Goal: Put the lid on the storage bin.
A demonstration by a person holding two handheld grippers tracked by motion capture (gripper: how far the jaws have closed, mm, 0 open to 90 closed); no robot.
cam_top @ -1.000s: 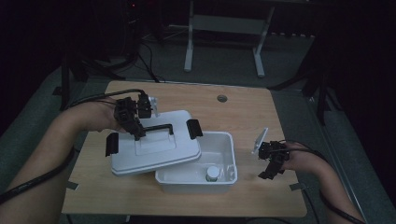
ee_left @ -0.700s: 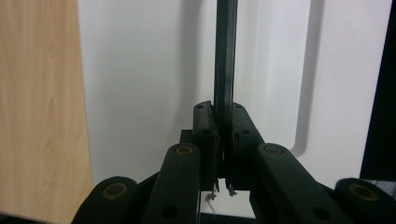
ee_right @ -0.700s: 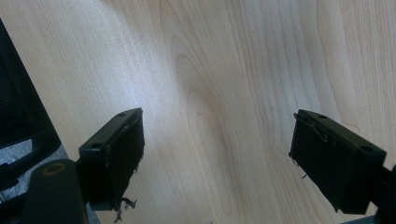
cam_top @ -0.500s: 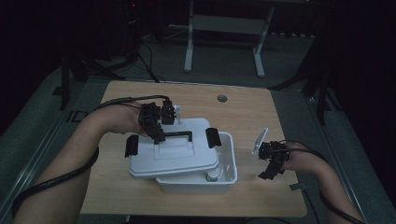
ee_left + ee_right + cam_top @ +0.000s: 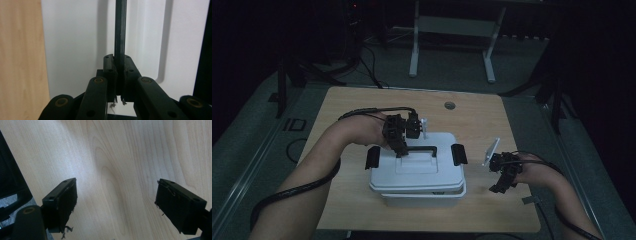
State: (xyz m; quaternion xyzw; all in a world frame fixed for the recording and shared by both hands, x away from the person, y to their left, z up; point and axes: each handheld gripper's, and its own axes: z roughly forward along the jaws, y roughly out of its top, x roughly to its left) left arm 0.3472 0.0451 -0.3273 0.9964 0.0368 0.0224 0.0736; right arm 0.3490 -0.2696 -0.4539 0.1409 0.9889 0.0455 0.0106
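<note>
A white lid point(image 5: 417, 167) with a black handle point(image 5: 419, 149) and two black side latches point(image 5: 458, 154) lies over a white plastic box point(image 5: 424, 197) in the middle of the wooden table point(image 5: 472, 120). My left gripper point(image 5: 401, 150) is shut on the handle's left end. In the left gripper view its pads point(image 5: 110, 67) pinch the thin black handle bar point(image 5: 120, 30) above the white lid point(image 5: 75, 45). My right gripper point(image 5: 501, 185) hovers to the right of the box near the table's right edge, jaws open. In the right gripper view the right gripper point(image 5: 116, 202) has bare wood point(image 5: 112, 157) between its fingers.
A small white upright piece point(image 5: 424, 127) stands just behind the box. A round hole point(image 5: 449, 105) sits near the table's far edge. Grey metal stand legs point(image 5: 414, 45) rise on the floor beyond the table. Black cables point(image 5: 287, 195) trail from both grippers.
My left gripper has carried the lid to the right, from beside the box to over its top. The right gripper has stayed in place.
</note>
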